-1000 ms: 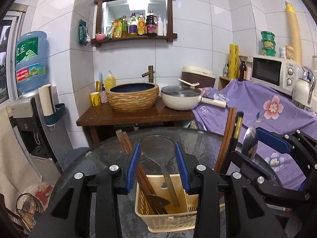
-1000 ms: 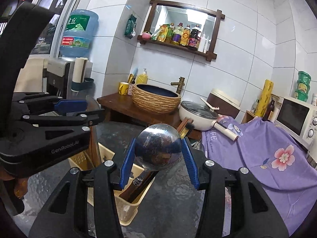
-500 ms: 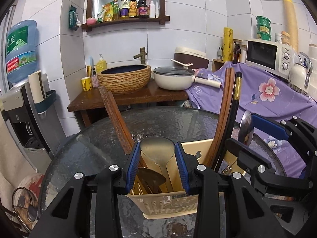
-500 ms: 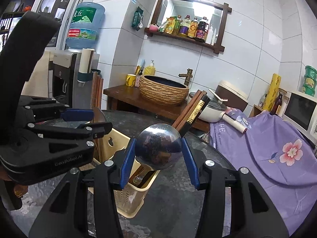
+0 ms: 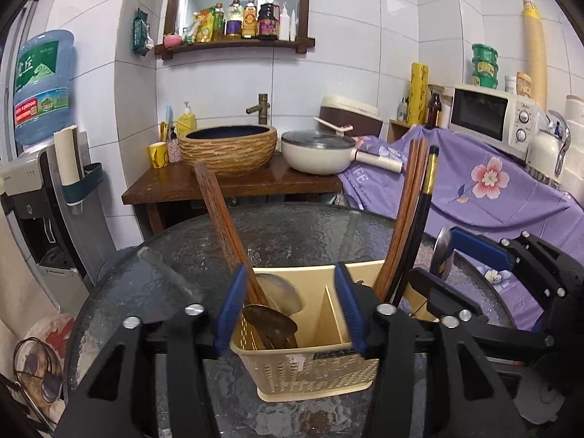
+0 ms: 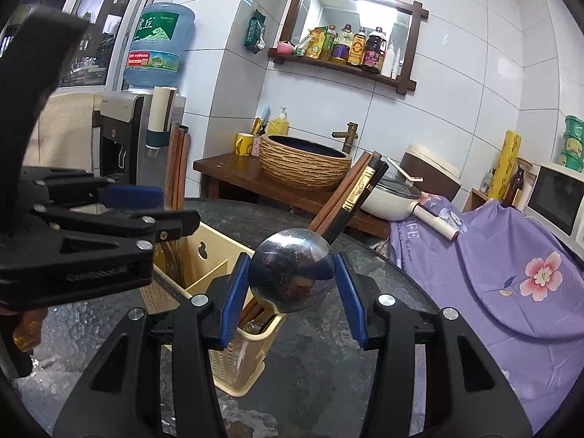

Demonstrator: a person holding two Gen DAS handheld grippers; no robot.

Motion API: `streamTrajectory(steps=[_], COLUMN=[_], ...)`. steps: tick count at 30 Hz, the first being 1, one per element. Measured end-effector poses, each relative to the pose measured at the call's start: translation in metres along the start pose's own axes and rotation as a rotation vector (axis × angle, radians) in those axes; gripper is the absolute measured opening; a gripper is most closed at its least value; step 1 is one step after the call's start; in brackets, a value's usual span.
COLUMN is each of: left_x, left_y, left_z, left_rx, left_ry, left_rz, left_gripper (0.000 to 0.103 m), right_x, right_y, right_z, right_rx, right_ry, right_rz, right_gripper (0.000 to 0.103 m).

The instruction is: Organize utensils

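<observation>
A cream plastic utensil holder [image 5: 317, 365] with two compartments stands on the round glass table [image 5: 292, 233]. Its left compartment holds metal spoons [image 5: 270, 323] and brown chopsticks [image 5: 222, 219]; its right one holds brown and black chopsticks [image 5: 412, 211]. My left gripper [image 5: 290, 310] is open, its pads on either side of the holder's front, empty. My right gripper [image 6: 294, 288] is shut on the round bowl of a metal ladle [image 6: 292, 270], held just right of the holder [image 6: 204, 266]. It also shows at the right of the left wrist view [image 5: 443, 252].
Behind the table a wooden stand carries a woven basin [image 5: 230, 148] and a white pan [image 5: 317, 151]. A purple flowered cloth [image 5: 492, 189] covers a counter with a microwave [image 5: 489, 120]. A water dispenser [image 5: 40, 168] stands at the left.
My left gripper has lowered toward the holder and let go of the spoon, which now lies in the left compartment. The jaws have opened wider. The right gripper keeps the ladle and has moved closer.
</observation>
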State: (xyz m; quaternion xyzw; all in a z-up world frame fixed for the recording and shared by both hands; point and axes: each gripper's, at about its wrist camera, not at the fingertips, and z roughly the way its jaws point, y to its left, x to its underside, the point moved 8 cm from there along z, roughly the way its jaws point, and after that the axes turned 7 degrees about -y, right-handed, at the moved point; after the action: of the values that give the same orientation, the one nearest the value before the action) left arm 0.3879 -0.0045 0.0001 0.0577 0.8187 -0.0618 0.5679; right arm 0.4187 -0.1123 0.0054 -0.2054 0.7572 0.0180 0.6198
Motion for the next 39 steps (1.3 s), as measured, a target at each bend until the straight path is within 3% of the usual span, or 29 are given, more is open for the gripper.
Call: streamTrajectory(steps=[2,10,12,14,20,25,27,36,39], left_x=[-0.004,-0.008,-0.005,-0.002,0.021,0.055,0.068,0.121,0.131], left_y=[0.003,0.016,0.017,0.017,0.008,0.000,-0.002,-0.006,-0.009], left_z=[-0.009,-0.049,-0.064,-0.077,-0.112,-0.132,-0.140,-0.181,-0.199], left_rx=[0.001,-0.019,-0.025,-0.023,-0.012,-0.028,-0.031,-0.076,-0.100], left_ry=[-0.029,-0.126,-0.166,-0.197,-0.245,-0.213,-0.209,-0.176,-0.202], left_rz=[-0.019,-0.096,-0.108,-0.118,-0.124,-0.093,-0.096,-0.089,-0.097], left_gripper=[0.070,0.088,0.094,0.097,0.097,0.097,0.097,0.097,0.097], right_x=[-0.002,-0.007,-0.005,-0.003,0.010,0.030,0.040,0.089,0.099], right_y=[-0.002,-0.013,-0.015,-0.014,0.002,0.015,0.019,0.032,0.035], right_z=[-0.005,-0.037,-0.051,-0.064,-0.103,-0.128,-0.139,-0.193,-0.216], right_rx=[-0.002,0.000,-0.009,-0.023,-0.078,-0.116,-0.122,-0.069,-0.048], right_ry=[-0.021,-0.073,-0.080,-0.089,-0.088,-0.062,-0.062,-0.072,-0.101], right_rz=[0.007,0.096,0.145,0.179,0.231,0.293,0.304,0.301,0.313], right_gripper=[0.052,0.059,0.068,0.071,0.072,0.072,0.077,0.081,0.085])
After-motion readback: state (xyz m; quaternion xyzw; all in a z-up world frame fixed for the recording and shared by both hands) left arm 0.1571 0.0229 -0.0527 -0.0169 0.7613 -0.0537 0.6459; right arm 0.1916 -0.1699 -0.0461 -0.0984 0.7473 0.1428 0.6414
